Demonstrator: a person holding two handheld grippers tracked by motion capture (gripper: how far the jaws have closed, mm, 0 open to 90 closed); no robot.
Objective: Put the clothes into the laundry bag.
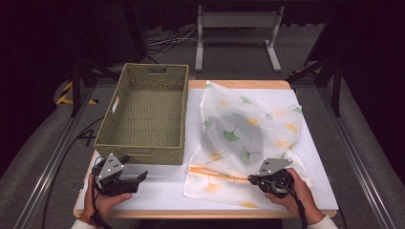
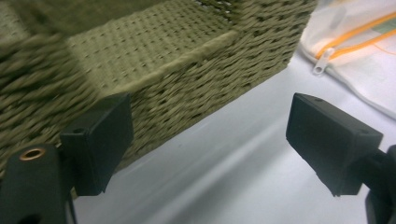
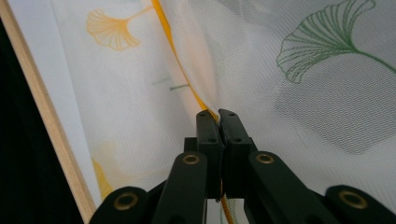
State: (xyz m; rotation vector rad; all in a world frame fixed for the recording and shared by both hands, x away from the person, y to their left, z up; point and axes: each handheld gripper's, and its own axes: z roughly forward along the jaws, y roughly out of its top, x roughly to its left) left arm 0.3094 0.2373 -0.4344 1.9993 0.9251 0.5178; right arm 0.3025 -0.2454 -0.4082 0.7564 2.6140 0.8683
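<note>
Dark room all round, cables and a grey stand on the floor beyond, with a white-topped desk (image 1: 267, 193) edged in pale wood at centre. Far left on it, a woven green basket (image 1: 143, 112), hollow and bare inside. Right of that, spread across the desk, a sheer mesh bag (image 1: 248, 138) printed with green and yellow ginkgo leaves, an orange zipper (image 1: 215, 172) running along its near part. Right tool (image 1: 252, 180) clenched on the bag at that orange zipper line, jaws pressed together with the fabric and tape pinched between them, as seen along its own black jaws in the right gripper view (image 3: 218, 114). Left tool (image 1: 138, 179) released, jaws wide apart, hovering over bare desk just near of the basket's front wall, grasping nothing. Metal zipper pull (image 2: 321, 63) lying at the bag's left end, apart from the left tool. Likely very light, limp and prone to sagging or bunching; thin mesh probably easy to snag, hardly fragile otherwise. Best hold judged to be the stiffer zipper tape or a seamed edge, ideally at two spread points. Something dark inside the bag, perhaps only a shadow; hard to tell through the mesh.
</note>
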